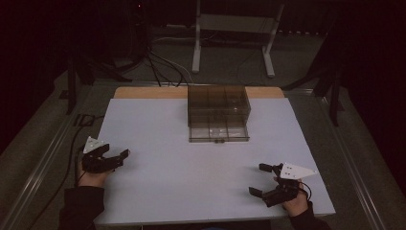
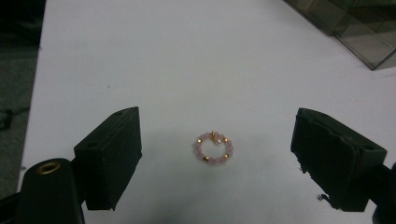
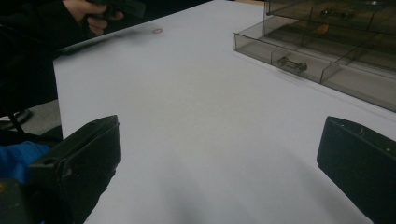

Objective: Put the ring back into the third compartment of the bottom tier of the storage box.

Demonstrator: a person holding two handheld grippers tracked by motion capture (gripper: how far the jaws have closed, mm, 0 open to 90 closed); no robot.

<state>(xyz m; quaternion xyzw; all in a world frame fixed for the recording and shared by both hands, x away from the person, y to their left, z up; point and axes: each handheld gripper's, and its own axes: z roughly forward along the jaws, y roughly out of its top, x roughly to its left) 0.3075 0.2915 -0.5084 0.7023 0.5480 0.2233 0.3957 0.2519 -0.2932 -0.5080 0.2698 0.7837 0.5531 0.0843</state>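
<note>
Pink-beaded bracelet (image 2: 214, 148) lies on the white table (image 2: 187, 56) — centred between the left gripper (image 2: 217, 158)'s wide-open jaws, untouched.

A small ring of pink and gold beads (image 2: 214, 147) lies flat on the white table (image 2: 187, 56), between the left gripper's (image 2: 217, 158) two black fingers (image 2: 112, 154) and touching neither. Beyond the right-hand finger, a smoky clear box (image 2: 359, 32) sits at the far corner.
</note>
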